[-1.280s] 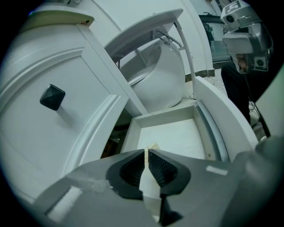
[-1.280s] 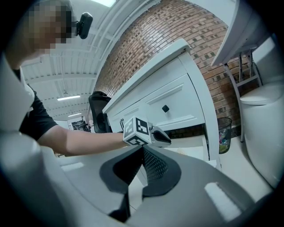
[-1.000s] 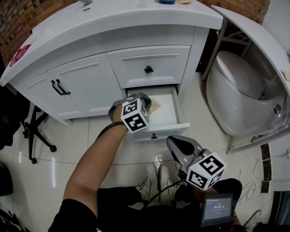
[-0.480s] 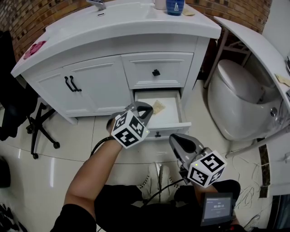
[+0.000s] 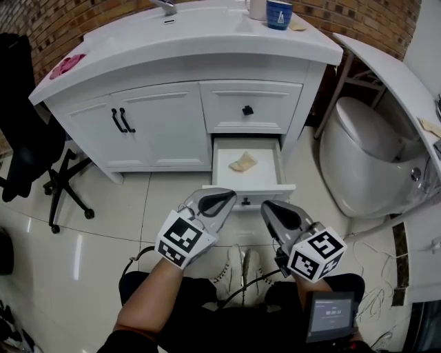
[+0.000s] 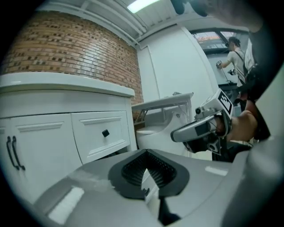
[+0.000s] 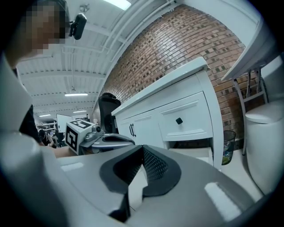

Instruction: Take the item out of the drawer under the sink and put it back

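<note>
The lower drawer (image 5: 251, 186) of the white sink cabinet (image 5: 158, 103) stands pulled open. A small crumpled beige item (image 5: 242, 163) lies inside it on the drawer floor. My left gripper (image 5: 219, 200) hovers just in front of the drawer's front panel, shut and holding nothing. My right gripper (image 5: 275, 211) is beside it to the right, also shut and holding nothing. The left gripper view shows its own jaws (image 6: 148, 167) closed, with the right gripper (image 6: 199, 128) ahead. The right gripper view shows its jaws (image 7: 141, 172) closed, the left gripper (image 7: 104, 139) off to the left and the open drawer (image 7: 197, 153) beyond.
Above the open drawer is a closed drawer with a black knob (image 5: 247, 110), and double doors (image 5: 120, 120) sit to its left. A toilet (image 5: 365, 145) stands at the right, a black office chair (image 5: 27, 148) at the left. A blue cup (image 5: 279, 14) rests on the countertop.
My left gripper has pulled back out of the drawer toward me, leaving the beige item lying inside. The right gripper has barely moved.
</note>
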